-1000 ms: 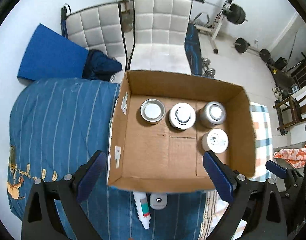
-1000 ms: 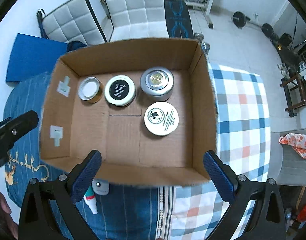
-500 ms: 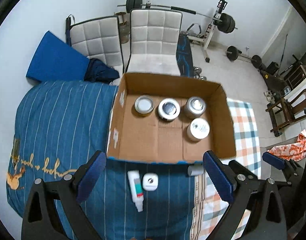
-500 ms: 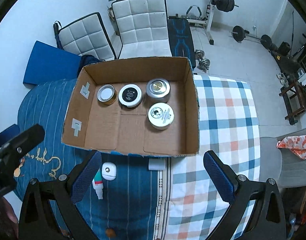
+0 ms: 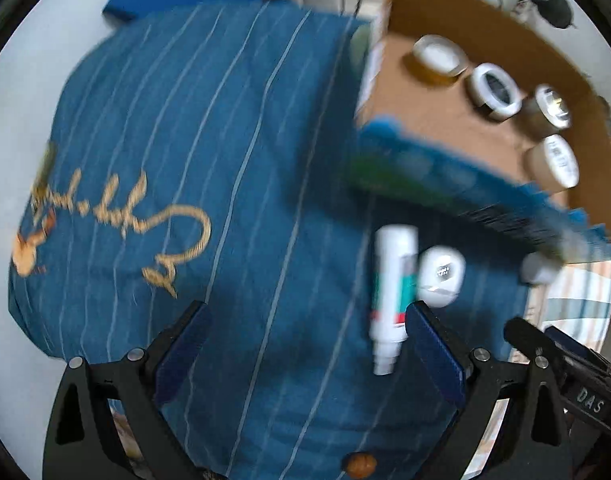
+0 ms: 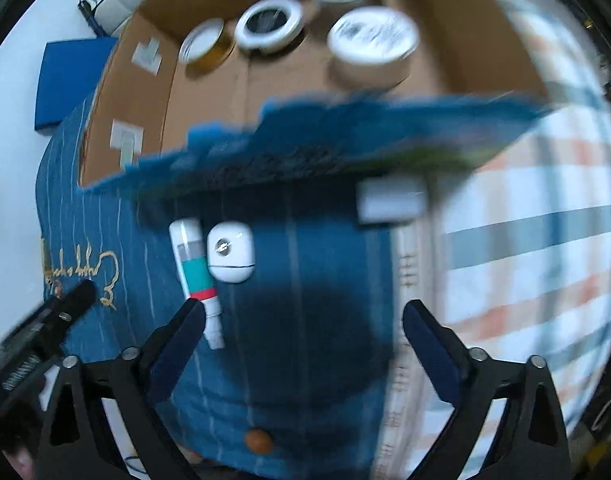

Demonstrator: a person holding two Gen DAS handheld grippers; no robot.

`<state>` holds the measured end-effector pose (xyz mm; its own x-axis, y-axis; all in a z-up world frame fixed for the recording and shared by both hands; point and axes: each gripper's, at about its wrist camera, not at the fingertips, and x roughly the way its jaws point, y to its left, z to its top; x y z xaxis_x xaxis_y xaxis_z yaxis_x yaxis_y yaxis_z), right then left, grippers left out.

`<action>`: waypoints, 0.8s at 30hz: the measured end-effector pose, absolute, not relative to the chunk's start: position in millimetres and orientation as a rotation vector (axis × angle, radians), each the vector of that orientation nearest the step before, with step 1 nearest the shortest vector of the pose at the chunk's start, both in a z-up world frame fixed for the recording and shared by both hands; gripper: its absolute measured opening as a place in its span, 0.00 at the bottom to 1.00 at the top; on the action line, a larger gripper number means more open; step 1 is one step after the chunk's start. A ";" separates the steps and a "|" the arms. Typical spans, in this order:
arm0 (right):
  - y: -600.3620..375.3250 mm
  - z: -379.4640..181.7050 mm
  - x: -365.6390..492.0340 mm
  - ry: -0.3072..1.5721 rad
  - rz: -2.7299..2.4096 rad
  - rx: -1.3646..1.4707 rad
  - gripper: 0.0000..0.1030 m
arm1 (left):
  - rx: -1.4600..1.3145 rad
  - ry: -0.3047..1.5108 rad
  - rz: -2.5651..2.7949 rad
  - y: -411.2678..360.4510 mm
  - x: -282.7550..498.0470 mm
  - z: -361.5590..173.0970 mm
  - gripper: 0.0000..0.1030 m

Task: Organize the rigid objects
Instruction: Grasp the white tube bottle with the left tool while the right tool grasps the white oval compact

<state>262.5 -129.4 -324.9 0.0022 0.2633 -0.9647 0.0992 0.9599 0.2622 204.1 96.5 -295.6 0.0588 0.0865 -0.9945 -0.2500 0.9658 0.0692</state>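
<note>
Beside the left tool [image 5: 307,344] lies the tube [image 5: 391,294], ungripped.

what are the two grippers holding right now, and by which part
Nothing. The left gripper is open over bare blue cloth, the white tube beside its finger. The right gripper is empty too, its jaws closing on nothing.

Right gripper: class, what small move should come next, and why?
Probably ease the right gripper toward the white tube or the white oval case lying outside the cardboard box. Its jaws are closing on nothing, and four tins already sit inside.
</note>
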 end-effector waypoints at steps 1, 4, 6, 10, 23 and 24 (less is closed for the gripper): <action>-121.2 -334.5 263.1 1.578 0.143 0.289 0.88 | -0.122 1.492 0.277 99.1 202.3 -302.8 0.96; -97.8 -359.3 268.9 1.583 0.145 0.292 0.76 | -0.080 1.495 0.325 104.2 199.0 -316.9 0.96; -88.9 -369.2 272.6 1.578 0.134 0.292 0.73 | -0.066 1.498 0.348 107.7 199.0 -324.0 0.96; -71.1 -386.2 282.5 1.573 0.102 0.273 0.69 | -0.039 1.503 0.367 114.0 201.7 -330.5 0.96; -41.7 -394.8 273.1 1.583 0.081 0.079 0.41 | -0.056 1.543 0.313 106.9 201.0 -338.6 0.96; -47.8 -394.5 268.2 1.591 0.078 0.073 0.40 | -0.071 1.544 0.292 102.2 201.6 -338.5 0.96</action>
